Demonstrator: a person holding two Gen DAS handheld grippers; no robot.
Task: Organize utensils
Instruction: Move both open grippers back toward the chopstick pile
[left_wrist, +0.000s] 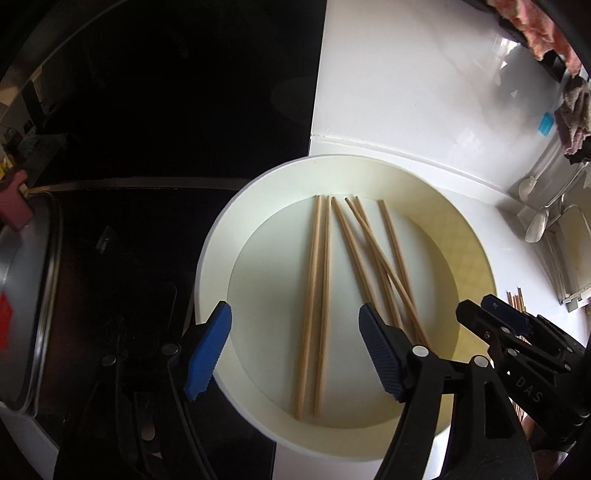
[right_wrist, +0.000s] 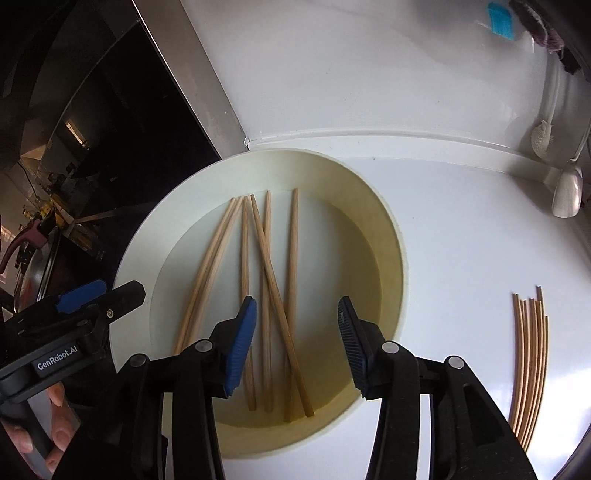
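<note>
Because both the left gripper (left_wrist: 295, 350) and right gripper (right_wrist: 297, 345) hover with jaws open and empty over the bowl (right_wrist: 397, 266), crossed chopsticks (right_wrist: 269, 295) inside may snag together when lifted, scattering across the surface (right_wrist: 461, 240).

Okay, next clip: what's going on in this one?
A person holds a gripper in each hand over a round white bowl on a white counter. Six wooden chopsticks lie loose in it, some crossed. The left gripper and right gripper are both open and empty. More chopsticks lie bundled on the counter beside the bowl.
</note>
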